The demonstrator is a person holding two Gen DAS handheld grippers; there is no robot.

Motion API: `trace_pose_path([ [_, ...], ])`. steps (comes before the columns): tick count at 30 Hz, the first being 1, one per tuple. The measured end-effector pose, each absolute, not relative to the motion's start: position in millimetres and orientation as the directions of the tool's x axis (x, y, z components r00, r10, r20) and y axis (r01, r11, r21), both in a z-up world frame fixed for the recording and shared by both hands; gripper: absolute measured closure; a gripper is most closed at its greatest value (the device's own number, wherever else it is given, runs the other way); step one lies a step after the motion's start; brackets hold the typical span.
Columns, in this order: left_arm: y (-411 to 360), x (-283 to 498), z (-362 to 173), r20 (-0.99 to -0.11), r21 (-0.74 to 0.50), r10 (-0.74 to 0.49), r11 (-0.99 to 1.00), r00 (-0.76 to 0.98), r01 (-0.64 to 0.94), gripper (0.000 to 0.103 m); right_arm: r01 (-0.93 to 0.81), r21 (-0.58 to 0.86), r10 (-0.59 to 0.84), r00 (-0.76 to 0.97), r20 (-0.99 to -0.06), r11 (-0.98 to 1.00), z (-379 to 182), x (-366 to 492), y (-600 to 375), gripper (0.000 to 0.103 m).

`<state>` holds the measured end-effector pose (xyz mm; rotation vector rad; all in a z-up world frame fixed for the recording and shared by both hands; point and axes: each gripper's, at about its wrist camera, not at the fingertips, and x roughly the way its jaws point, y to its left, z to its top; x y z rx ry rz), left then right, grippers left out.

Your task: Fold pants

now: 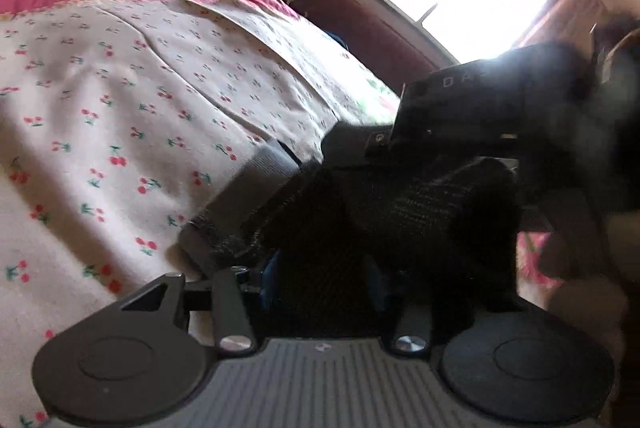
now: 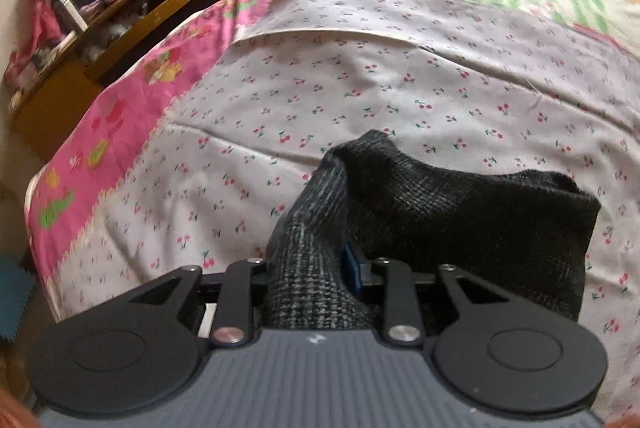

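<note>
Two grippers are on one garment here, and the dark checked pants (image 2: 460, 228) sit bunched on the cherry-print bedsheet (image 2: 360, 87), toward the near edge of the bed and well away from the pink-bordered far side. The right gripper (image 2: 316, 280) has a thick roll of the woven cloth running up between its fingers; the fabric fills the gap, so it looks clamped on the pants, most likely to keep one end lifted while the rest drapes down in a folded heap. Over in the left wrist view, the left gripper (image 1: 324, 268) points down into the same dark cloth, a band of it heaped right across its fingers, with a grey ribbed strip, perhaps the waistband (image 1: 256, 183), trailing onto the sheet (image 1: 120, 107) beside it. Whether those jaws press the cloth or merely sit under it, I cannot tell; the fabric hides the tips. The right gripper's black body looms blurred at the right of that view, close by, which suggests the two ends are being brought together for a fold. The wooden shelf unit (image 2: 132, 7) stands beyond the bed's far corner, out of play. I'd judge the fold as mid-way: cloth doubled, not yet laid flat.
</note>
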<state>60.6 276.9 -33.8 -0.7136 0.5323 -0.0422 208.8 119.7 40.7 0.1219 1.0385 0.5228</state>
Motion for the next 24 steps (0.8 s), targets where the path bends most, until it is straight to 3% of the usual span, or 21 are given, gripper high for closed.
trace_pose_path([
  [3,283.3,41.8,-27.4,-0.441,-0.612,-0.143,0.770,0.886,-0.180,0.042,-0.316,0.375,0.481,0.400,-0.780,0.872,39.8,214.1,130.6,0.070],
  [7,299.3,10.9,-24.0,-0.446,-0.598,-0.037,0.756,0.894,-0.267,0.038,-0.355,0.382,0.507,0.391,-0.768,0.853,35.7,209.6,146.5,0.044],
  [12,299.3,-20.7,-9.1,-0.432,-0.560,-0.007,0.786,0.902,-0.263,0.036,-0.376,0.465,0.590,0.371,-0.717,0.802,48.1,205.1,135.1,0.046],
  [20,260.9,-6.8,30.0,-0.390,-0.403,-0.097,0.912,0.916,-0.076,0.029,-0.438,0.317,0.521,0.499,-0.693,0.841,65.6,166.0,62.2,0.045],
  [24,250.7,32.0,27.9,-0.441,-0.275,-0.081,0.960,0.894,-0.050,0.029,-0.519,0.222,0.509,0.512,-0.692,0.825,62.1,167.1,64.4,0.045],
])
